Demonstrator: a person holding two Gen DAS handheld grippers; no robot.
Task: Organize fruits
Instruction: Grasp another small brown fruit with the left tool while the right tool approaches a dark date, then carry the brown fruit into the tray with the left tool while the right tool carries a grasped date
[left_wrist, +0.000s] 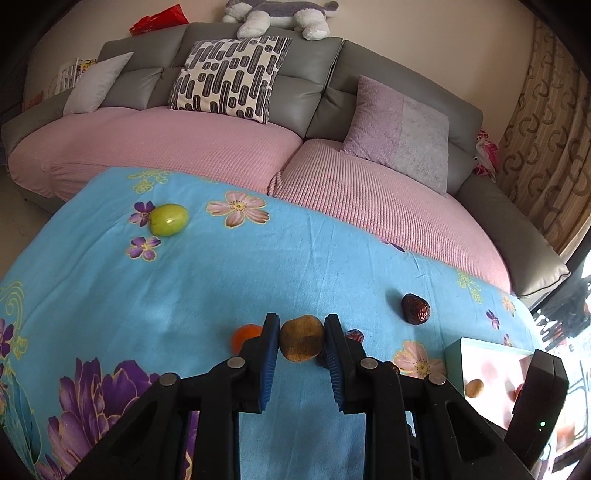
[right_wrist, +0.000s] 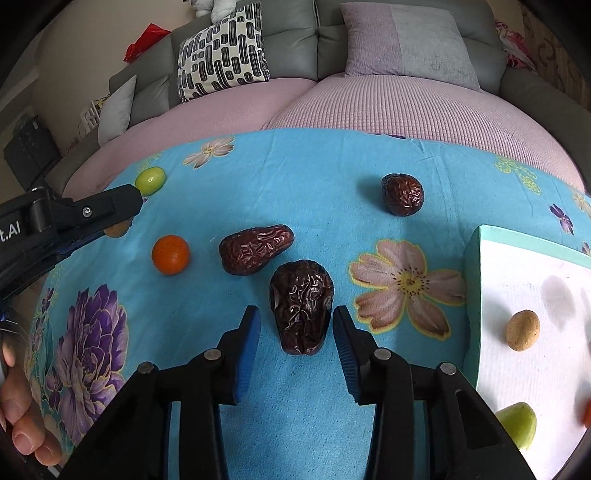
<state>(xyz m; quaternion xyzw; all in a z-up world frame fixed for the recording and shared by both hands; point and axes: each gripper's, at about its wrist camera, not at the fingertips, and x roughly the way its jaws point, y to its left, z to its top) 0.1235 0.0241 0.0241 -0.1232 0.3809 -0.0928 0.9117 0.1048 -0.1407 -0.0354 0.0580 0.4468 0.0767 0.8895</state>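
Observation:
My left gripper is shut on a round brown fruit just over the blue flowered cloth. An orange fruit lies just left of it. In the right wrist view my right gripper stands open around a dark wrinkled date, with a gap on each side. A second date and a third lie farther out. The orange fruit and a green fruit sit to the left. The white tray at right holds a brown fruit and a green one.
A grey sofa with pink seat covers and several cushions runs along the far edge of the cloth. A curtain hangs at right. A person's fingers show at lower left, under the left gripper's finger.

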